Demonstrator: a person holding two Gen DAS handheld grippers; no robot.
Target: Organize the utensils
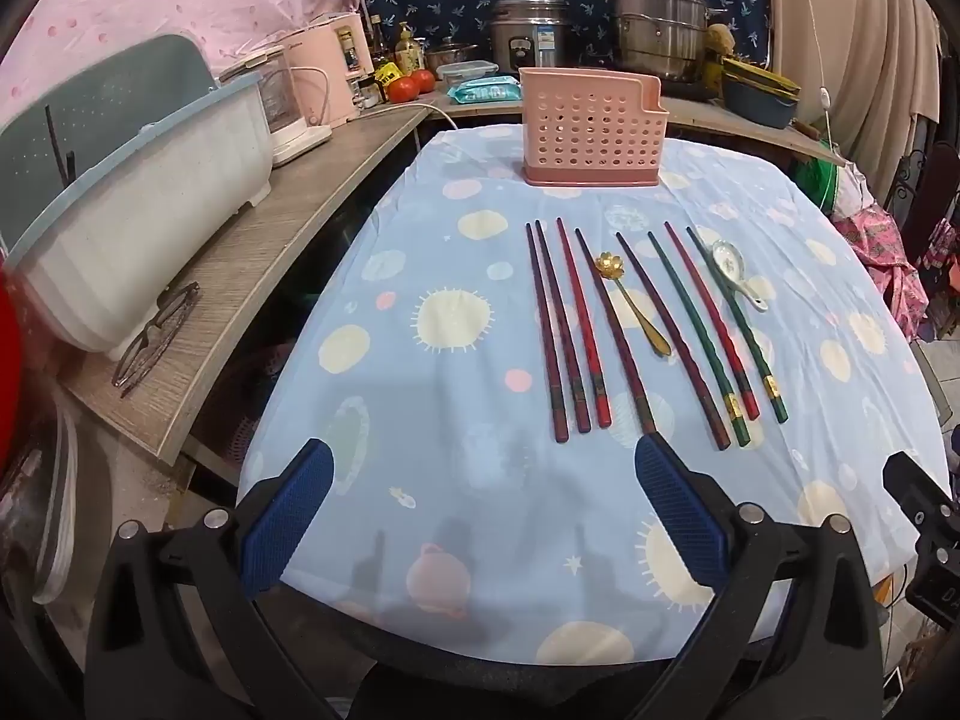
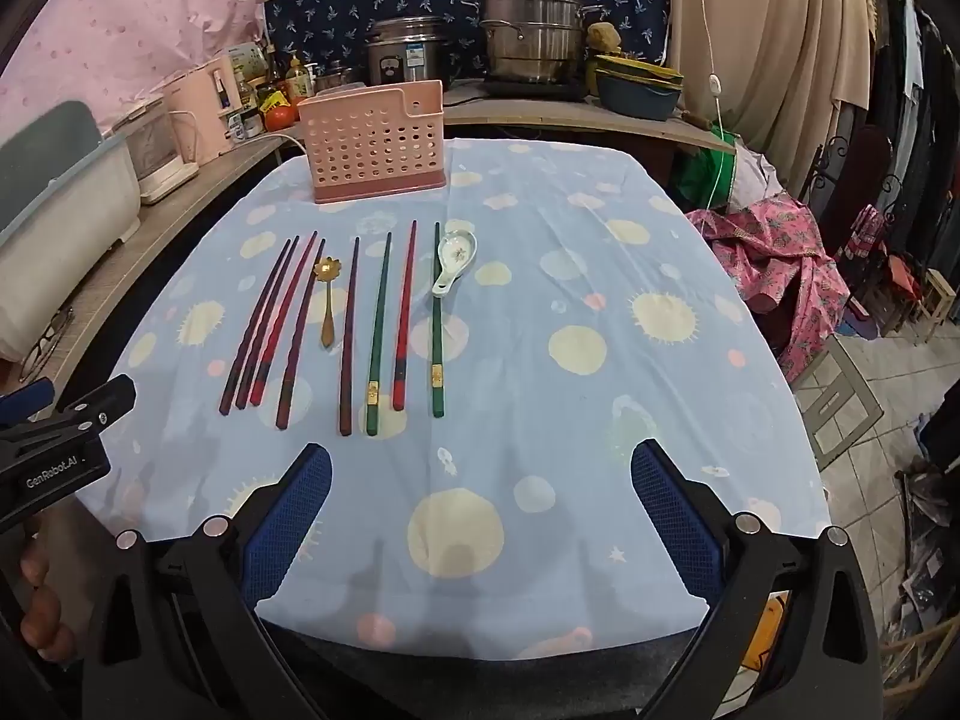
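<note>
Several chopsticks point(image 1: 630, 330) point(image 2: 348, 330), dark red, red and green, lie side by side on the blue patterned tablecloth point(image 1: 420, 480) point(image 2: 600, 390). Among them lie a gold flower-shaped spoon point(image 1: 636, 306) point(image 2: 328, 300) and a white ceramic spoon point(image 1: 735, 273) point(image 2: 453, 258). A pink perforated utensil holder point(image 1: 591, 129) point(image 2: 375, 144) stands upright behind them. My left gripper point(image 1: 483, 468) hovers open just short of the chopsticks' near ends. My right gripper point(image 2: 480, 468) is open over bare cloth, to the right of the row. Neither holds anything.
A wooden counter point(image 1: 240, 276) runs along the left and back with a dish rack point(image 1: 150, 222), a pink appliance point(image 1: 327, 69), steel pots point(image 2: 528, 30) and tomatoes point(image 1: 411, 84). Eyeglasses point(image 1: 159, 333) lie on the counter. Pink fabric point(image 2: 780, 252) and tiled floor lie beyond the table's right edge.
</note>
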